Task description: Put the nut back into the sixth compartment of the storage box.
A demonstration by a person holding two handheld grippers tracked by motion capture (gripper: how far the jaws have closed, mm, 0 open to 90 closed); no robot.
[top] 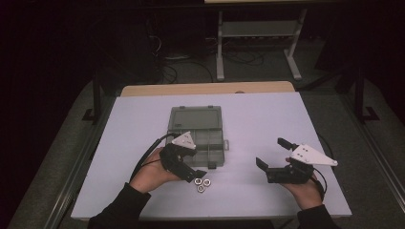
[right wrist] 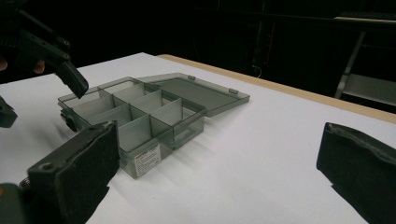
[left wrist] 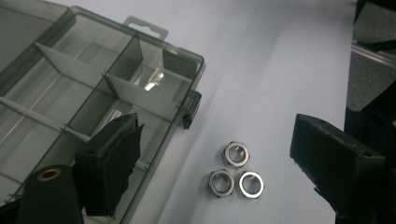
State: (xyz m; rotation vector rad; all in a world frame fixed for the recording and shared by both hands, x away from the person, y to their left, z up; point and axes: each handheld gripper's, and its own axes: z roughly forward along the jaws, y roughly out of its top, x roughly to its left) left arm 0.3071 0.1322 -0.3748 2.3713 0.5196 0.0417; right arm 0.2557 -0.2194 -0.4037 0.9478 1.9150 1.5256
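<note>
Left gripper [left wrist: 210, 154] spread wide over three hex nuts [left wrist: 236, 170], nothing grasped.

Nuts touching in a cluster just beside the open compartment box [left wrist: 88, 79]: risk of pinching two or scattering them. Right gripper [top: 272, 157] released, well apart.

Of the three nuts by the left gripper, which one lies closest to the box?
The lone nut at the cluster's top in the left gripper view, nearest the box latch. The other two nuts sit side by side farther from it.
</note>
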